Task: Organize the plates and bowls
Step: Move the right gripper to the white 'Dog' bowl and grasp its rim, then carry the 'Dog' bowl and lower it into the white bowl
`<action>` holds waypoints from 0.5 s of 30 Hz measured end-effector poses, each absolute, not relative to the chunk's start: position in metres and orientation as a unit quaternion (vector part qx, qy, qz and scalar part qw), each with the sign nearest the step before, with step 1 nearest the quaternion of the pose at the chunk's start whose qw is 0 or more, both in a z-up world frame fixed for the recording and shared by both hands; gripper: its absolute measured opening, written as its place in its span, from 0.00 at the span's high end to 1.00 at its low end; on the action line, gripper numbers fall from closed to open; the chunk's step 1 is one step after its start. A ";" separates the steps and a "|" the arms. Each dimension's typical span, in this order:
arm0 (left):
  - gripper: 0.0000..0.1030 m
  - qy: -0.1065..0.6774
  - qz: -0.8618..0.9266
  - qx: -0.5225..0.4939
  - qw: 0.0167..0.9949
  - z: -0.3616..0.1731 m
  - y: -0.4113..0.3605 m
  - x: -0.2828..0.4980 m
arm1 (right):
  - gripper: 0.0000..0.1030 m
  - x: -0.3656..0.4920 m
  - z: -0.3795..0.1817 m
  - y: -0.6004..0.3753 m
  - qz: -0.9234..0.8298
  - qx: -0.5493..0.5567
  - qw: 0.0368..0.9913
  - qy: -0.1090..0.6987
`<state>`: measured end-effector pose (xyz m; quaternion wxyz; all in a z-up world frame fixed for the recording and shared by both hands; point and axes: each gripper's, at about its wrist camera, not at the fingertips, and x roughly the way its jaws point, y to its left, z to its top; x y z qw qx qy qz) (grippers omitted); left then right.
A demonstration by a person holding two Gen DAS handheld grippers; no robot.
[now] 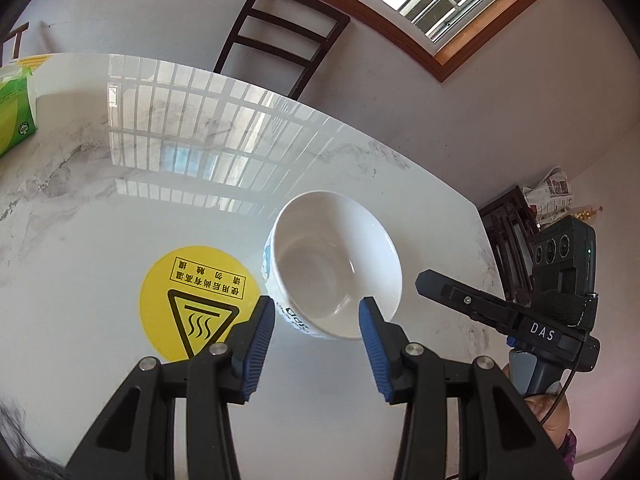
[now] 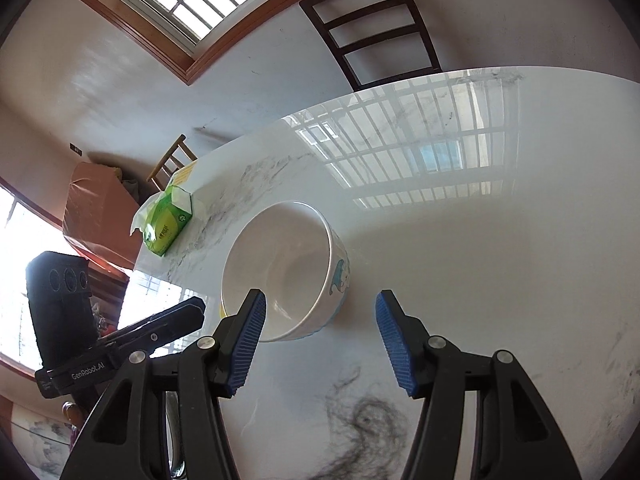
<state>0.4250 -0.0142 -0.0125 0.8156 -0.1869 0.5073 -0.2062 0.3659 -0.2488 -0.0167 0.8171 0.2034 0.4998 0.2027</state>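
Observation:
A white bowl with blue cartoon print stands upright and empty on the white marble table. In the left wrist view my left gripper is open, its blue pads just short of the bowl's near side. The right gripper's black body shows at the right of the bowl. In the right wrist view the same bowl sits just ahead and left of my open right gripper; its left pad overlaps the bowl's near rim. The left gripper shows at the left.
A round yellow hot-surface sticker lies on the table left of the bowl. A green tissue pack sits near the table's far edge. A dark wooden chair stands beyond the table. The table edge runs close behind the bowl.

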 end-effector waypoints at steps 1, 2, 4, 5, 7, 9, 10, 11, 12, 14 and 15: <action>0.57 0.510 -0.205 -0.186 0.815 -0.016 -0.013 0.428 | 0.46 0.368 -0.020 -0.247 0.199 0.200 0.817 0.502; 0.57 0.513 -0.200 -0.182 0.815 -0.018 -0.014 0.431 | 0.46 0.371 -0.022 -0.246 0.196 0.199 0.817 0.504; 0.57 0.516 -0.192 -0.176 0.816 -0.023 -0.015 0.434 | 0.46 0.375 -0.028 -0.245 0.197 0.202 0.813 0.509; 0.57 0.519 -0.186 -0.173 0.816 -0.026 -0.017 0.436 | 0.48 0.376 -0.031 -0.244 0.196 0.201 0.812 0.512; 0.57 0.531 -0.168 -0.166 0.814 -0.035 -0.019 0.441 | 0.51 0.383 -0.035 -0.242 0.196 0.200 0.809 0.517; 0.57 0.539 -0.166 -0.171 0.808 -0.044 -0.020 0.443 | 0.56 0.388 -0.040 -0.239 0.197 0.200 0.805 0.523; 0.57 0.544 -0.162 -0.171 0.805 -0.049 -0.020 0.444 | 0.58 0.389 -0.043 -0.239 0.194 0.199 0.803 0.527; 0.65 0.542 -0.168 -0.180 0.803 -0.051 -0.019 0.444 | 0.66 0.390 -0.046 -0.237 0.196 0.198 0.800 0.531; 0.69 0.544 -0.170 -0.186 0.800 -0.054 -0.018 0.445 | 0.78 0.391 -0.049 -0.235 0.200 0.197 0.796 0.536; 0.76 0.543 -0.156 -0.177 0.806 -0.052 -0.018 0.444 | 0.79 0.390 -0.048 -0.233 0.203 0.192 0.799 0.532; 0.79 0.539 -0.147 -0.163 0.813 -0.049 -0.020 0.442 | 0.79 0.389 -0.047 -0.232 0.203 0.188 0.800 0.532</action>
